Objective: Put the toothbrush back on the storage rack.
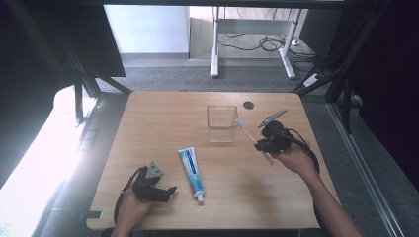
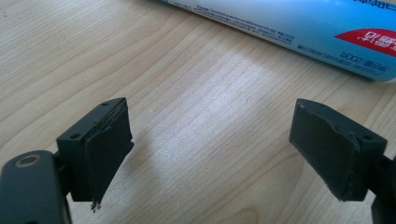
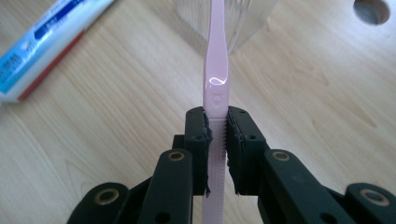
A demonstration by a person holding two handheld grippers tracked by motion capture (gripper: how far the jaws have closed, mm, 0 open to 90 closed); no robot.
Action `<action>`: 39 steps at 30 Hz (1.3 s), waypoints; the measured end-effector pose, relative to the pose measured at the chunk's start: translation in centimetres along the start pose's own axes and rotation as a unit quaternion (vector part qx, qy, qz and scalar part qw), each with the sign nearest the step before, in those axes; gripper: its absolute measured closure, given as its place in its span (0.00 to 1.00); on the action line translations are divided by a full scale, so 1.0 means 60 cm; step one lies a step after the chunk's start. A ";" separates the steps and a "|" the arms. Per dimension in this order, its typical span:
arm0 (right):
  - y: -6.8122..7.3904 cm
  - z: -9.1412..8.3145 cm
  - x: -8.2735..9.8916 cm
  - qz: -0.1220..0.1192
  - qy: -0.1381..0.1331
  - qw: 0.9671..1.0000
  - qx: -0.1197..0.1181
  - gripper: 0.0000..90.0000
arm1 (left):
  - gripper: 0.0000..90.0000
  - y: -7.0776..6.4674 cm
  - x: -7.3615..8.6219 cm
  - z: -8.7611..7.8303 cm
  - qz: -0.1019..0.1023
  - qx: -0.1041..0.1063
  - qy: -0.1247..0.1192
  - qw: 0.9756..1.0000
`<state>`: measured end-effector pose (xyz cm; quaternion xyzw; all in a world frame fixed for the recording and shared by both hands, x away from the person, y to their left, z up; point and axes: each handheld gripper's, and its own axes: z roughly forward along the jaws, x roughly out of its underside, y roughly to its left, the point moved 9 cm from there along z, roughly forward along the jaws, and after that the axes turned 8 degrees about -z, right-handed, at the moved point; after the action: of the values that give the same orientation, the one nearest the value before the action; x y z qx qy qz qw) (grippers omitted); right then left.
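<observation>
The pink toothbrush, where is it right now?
The toothbrush is clamped in the right tongs, on the table's right side, its head next to the clear cup.

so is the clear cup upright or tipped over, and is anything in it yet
Upright and empty: the clear cup stands on its base with its mouth up. The pink toothbrush, clamped in the right gripper, is beside it, not inside.

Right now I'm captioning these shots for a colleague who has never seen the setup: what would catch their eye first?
The pink toothbrush stands out, clamped by its handle in the right gripper and angled toward the clear plastic cup mid-table. Next comes the blue and white toothpaste tube lying flat on the wooden table, just right of the left gripper, whose jaws stand open on nothing.
</observation>
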<state>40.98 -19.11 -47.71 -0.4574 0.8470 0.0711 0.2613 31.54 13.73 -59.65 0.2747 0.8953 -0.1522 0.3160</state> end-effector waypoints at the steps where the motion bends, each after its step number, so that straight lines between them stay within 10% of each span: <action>1: -0.001 -0.002 -0.004 0.001 -0.004 1.000 0.001 0.88 | 0.15 0.000 -0.001 -0.001 0.000 0.000 -0.002 1.000; 39: -0.030 0.030 -0.107 0.051 -0.114 0.992 0.002 0.88 | 0.15 0.000 -0.005 -0.002 0.017 -0.011 -0.014 1.000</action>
<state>46.00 -14.74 -45.77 -0.4015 0.8344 0.1339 0.3530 31.64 13.68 -59.37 0.2839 0.8876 -0.1410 0.3341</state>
